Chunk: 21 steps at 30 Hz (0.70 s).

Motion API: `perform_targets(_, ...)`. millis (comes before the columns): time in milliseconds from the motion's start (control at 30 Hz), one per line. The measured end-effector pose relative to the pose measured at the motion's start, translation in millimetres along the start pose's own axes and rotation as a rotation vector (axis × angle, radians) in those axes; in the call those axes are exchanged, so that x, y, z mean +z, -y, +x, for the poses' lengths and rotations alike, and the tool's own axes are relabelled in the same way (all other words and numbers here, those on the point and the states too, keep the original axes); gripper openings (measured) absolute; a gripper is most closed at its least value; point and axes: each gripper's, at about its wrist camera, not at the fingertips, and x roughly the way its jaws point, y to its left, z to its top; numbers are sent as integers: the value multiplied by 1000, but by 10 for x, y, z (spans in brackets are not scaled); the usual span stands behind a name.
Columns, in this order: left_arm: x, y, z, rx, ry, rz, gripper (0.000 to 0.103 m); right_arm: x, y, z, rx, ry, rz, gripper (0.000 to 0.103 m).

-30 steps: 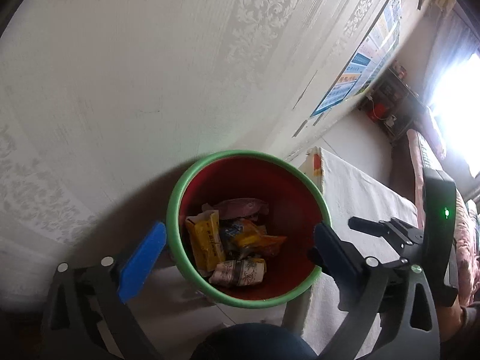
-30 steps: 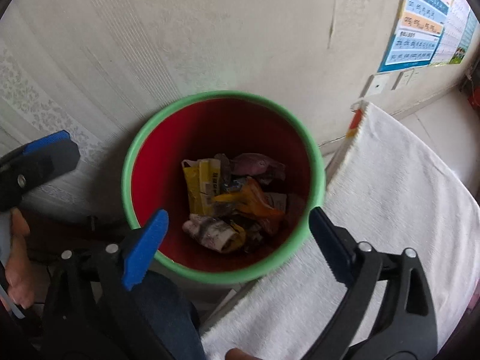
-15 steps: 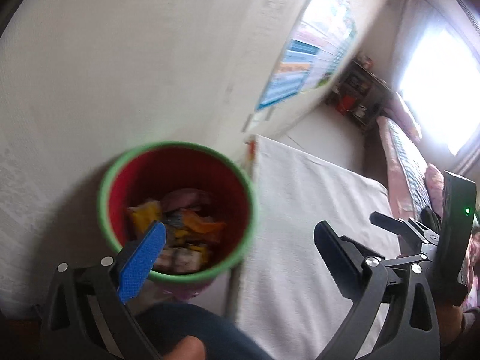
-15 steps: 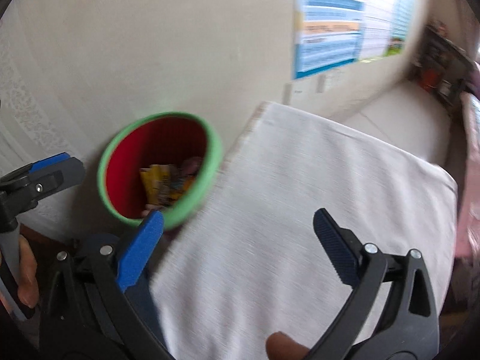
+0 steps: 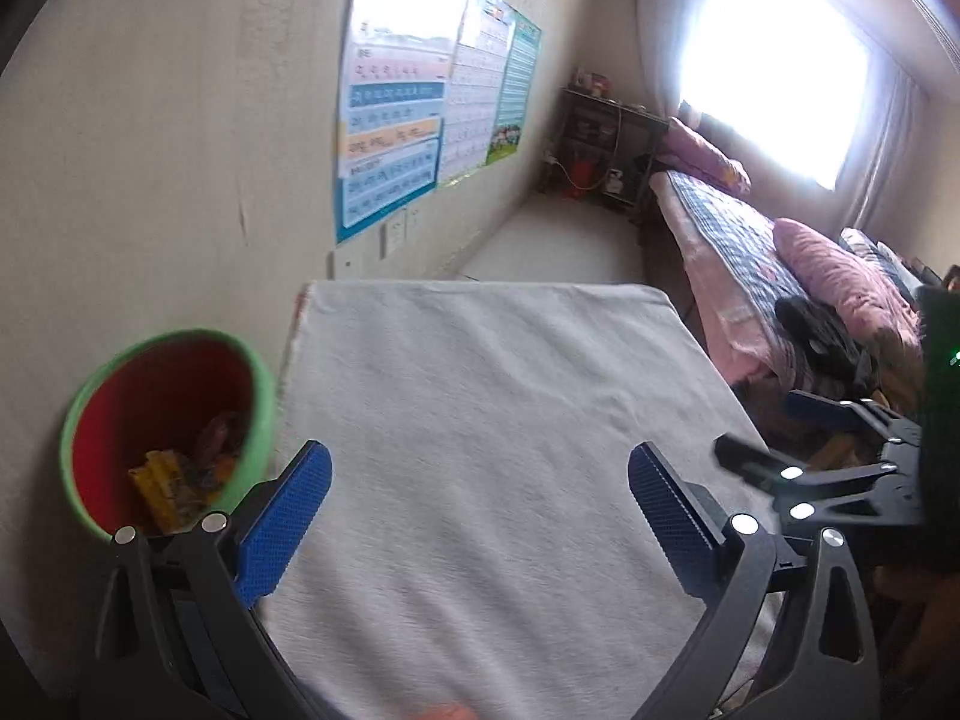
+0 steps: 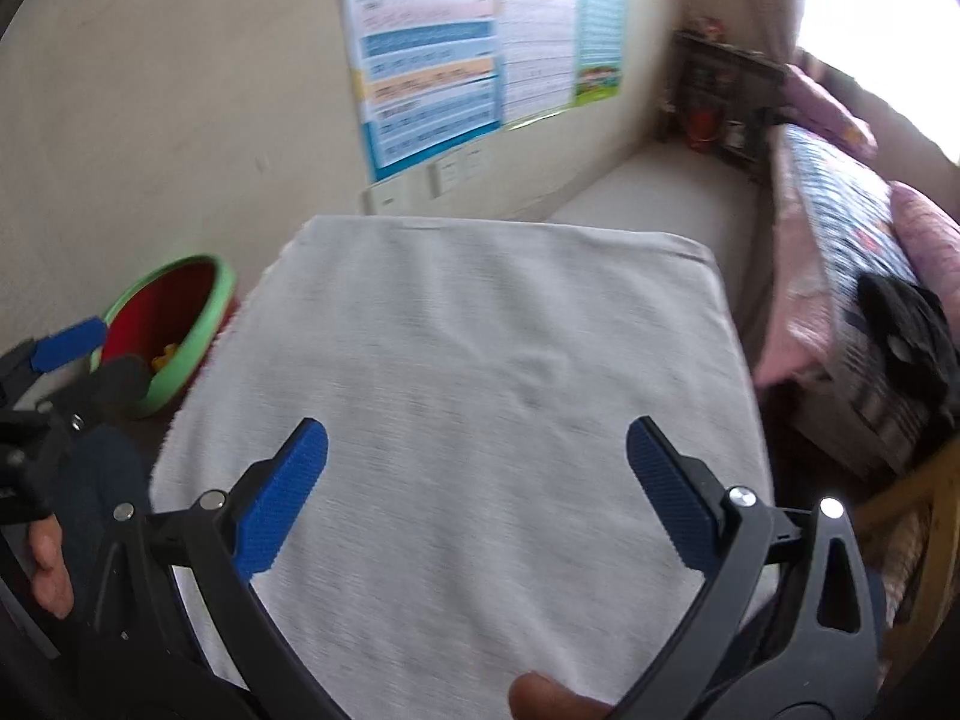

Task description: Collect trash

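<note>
A red bin with a green rim [image 5: 165, 414] stands by the wall at the table's left edge and holds several crumpled wrappers [image 5: 174, 477]. It also shows in the right wrist view [image 6: 171, 339]. My left gripper [image 5: 480, 507] is open and empty over the white cloth-covered table [image 5: 498, 396], right of the bin. My right gripper [image 6: 477, 489] is open and empty over the same table [image 6: 480, 360]. The right gripper shows at the right of the left wrist view [image 5: 840, 450], and the left gripper at the left of the right wrist view [image 6: 54, 378].
Posters [image 5: 408, 114] hang on the beige wall behind the table. A bed with pink pillows [image 5: 834, 282] lies to the right under a bright window [image 5: 774, 78]. A dark shelf [image 5: 600, 144] stands in the far corner. A wooden chair [image 6: 912, 516] is at the right edge.
Both grippers have swung right from above the bin to over the table. The bin has slid to the left side of both views. Both stay open.
</note>
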Motion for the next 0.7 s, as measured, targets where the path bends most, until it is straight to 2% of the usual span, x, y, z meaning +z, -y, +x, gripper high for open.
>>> perform_targets(100, -174, 141, 28, -55, 59, 36, 95, -155, 204, -103, -51, 41, 41, 98)
perform_targets(233, -293, 383, 111, -13, 20, 144, 95, -343, 282, -190, -67, 95, 44, 98)
perform_targets(300, -326, 417, 133, 40, 13, 149, 95, -375, 254, -178, -56, 83, 37, 98)
perform_targets(400, -342, 406, 107, 76, 28, 153, 95, -375, 105, -224, -40, 117, -23, 98)
perform_targets(533, -322, 333, 72, 96, 47, 124, 95, -412, 17, -244, -77, 131, -69, 98)
perform_targets(700, -337, 292, 60, 95, 56, 107, 95, -426, 111, -264, -120, 132, -25, 98)
